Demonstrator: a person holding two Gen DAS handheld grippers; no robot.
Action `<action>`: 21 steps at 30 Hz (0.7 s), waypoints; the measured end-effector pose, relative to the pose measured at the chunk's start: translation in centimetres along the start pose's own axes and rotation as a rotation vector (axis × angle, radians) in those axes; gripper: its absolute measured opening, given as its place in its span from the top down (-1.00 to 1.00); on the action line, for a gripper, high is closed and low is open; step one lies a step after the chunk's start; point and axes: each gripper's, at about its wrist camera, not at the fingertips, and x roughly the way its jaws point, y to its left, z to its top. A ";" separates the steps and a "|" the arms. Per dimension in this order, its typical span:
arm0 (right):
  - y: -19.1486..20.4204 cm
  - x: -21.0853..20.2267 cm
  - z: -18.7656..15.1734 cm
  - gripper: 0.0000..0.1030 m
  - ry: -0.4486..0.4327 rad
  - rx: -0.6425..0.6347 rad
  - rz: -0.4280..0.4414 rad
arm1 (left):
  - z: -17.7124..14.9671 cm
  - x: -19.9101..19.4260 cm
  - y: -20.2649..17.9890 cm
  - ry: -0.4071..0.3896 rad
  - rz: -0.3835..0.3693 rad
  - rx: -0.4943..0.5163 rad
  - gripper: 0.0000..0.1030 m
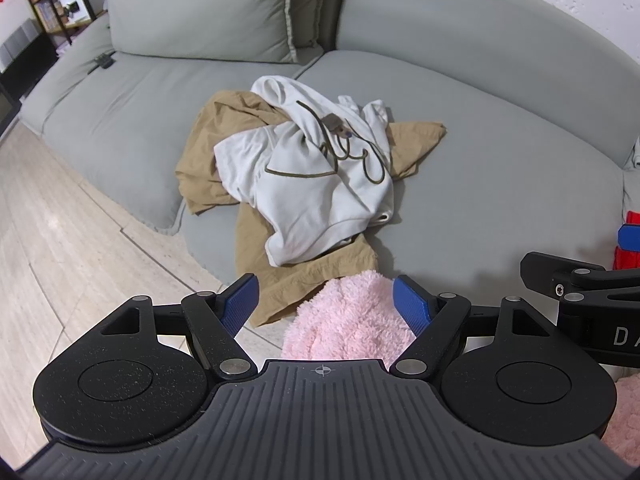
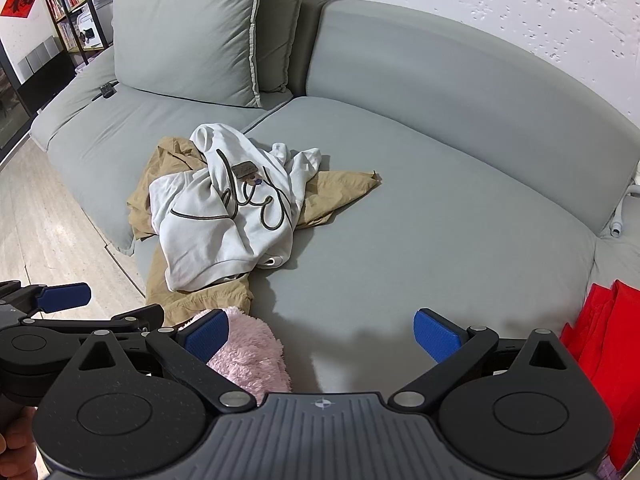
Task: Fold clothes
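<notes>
The sofa [image 2: 440, 208] carries the heap: tan trousers [image 1: 208, 168] spread near its front edge, one leg drooping over it, with a white hoodie [image 1: 320, 176] crumpled on top. A pink fleece [image 1: 352, 320] lies at the front edge, and red cloth [image 2: 600, 344] at the right end. The left gripper [image 1: 326, 304] and right gripper [image 2: 322, 336] hover with fingers wide apart, holding nothing. Probably best to lift the hoodie by two hem corners first. The bare cushion right of the heap gives room to spread it flat.
</notes>
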 end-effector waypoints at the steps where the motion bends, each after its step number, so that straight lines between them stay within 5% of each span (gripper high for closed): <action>1: 0.0 0.0 0.0 -0.94 0.000 0.000 0.000 | 0.0 0.0 0.0 -0.001 0.001 0.001 -0.53; 21: 0.0 -0.1 -0.1 -0.94 0.005 0.004 0.006 | 0.0 0.2 -0.4 -0.003 0.005 0.003 -0.53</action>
